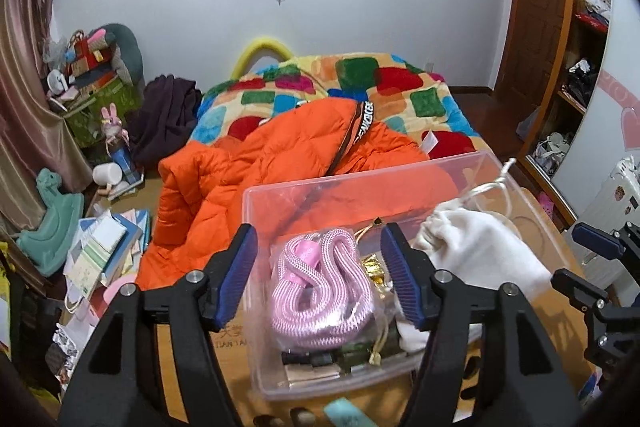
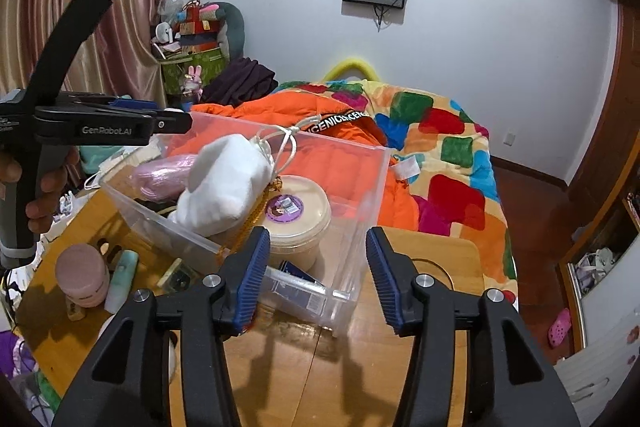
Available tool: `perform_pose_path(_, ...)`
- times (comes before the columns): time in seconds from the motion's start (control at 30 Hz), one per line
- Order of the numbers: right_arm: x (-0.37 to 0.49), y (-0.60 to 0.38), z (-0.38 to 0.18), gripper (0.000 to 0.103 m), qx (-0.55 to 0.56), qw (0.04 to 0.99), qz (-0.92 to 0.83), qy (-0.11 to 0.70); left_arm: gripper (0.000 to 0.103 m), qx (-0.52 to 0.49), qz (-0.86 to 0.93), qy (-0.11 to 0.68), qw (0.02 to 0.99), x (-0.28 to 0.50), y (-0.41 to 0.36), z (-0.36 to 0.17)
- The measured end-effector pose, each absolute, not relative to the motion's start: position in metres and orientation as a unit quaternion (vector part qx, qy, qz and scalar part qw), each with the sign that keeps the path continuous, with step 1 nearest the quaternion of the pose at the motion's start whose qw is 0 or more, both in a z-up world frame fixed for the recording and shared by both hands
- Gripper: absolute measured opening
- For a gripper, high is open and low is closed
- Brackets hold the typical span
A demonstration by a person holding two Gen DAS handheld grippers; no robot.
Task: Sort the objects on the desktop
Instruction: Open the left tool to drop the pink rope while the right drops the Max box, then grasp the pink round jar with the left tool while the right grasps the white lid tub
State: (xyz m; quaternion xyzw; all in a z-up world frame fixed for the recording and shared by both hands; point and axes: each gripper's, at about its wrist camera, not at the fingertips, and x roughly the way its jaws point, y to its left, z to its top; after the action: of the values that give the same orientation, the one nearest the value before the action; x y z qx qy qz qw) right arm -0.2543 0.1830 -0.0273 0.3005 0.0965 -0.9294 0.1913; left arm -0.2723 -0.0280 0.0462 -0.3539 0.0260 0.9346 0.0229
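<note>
Both grippers spread wide and empty over the clear plastic bin (image 1: 360,187)

Left wrist view: left gripper (image 1: 320,279) gapes above the bagged pink rope (image 1: 320,287), white drawstring pouch (image 1: 480,251) beside it; right wrist view: right gripper (image 2: 316,279) open, nothing held, before the bin's cream tub (image 2: 296,215).

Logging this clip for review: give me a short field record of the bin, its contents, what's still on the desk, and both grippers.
bin: clear plastic bin on wooden desk
in bin: white drawstring pouch, bagged pink rope, cream lidded tub
still on desk: pink jar, mint tube
left gripper: open, empty, over bin
right gripper: open, empty, at bin's near corner
</note>
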Motion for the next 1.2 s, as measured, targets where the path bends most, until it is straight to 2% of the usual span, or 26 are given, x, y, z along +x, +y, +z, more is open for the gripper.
perform_pose_path(0.2,-0.239,0.182,-0.025,0.049,0.3,0.198,-0.929,0.089,0.08,-0.344,0.938,0.034,0.025,-0.246,-0.03,0.053)
perform_pose_path(0.33,-0.226,0.181,-0.027,0.064,0.295,0.201,-0.93,0.084,0.087,-0.348,0.936,0.037,0.03,-0.227,-0.037,0.048)
perform_pose_path(0.5,-0.204,0.17,-0.03,0.078,0.285,0.202,-0.931,0.102,0.089,-0.357,0.933,0.046,0.021,-0.199,-0.048,0.037)
perform_pose_path(0.6,-0.192,0.161,-0.034,0.08,0.284,0.213,-0.928,0.116,0.094,-0.355,0.933,0.048,0.018,-0.177,-0.058,0.029)
perform_pose_path(1.2,-0.151,0.124,-0.072,0.081,0.332,0.261,-0.895,0.143,0.094,-0.4,0.915,-0.01,0.047,-0.113,-0.076,-0.027)
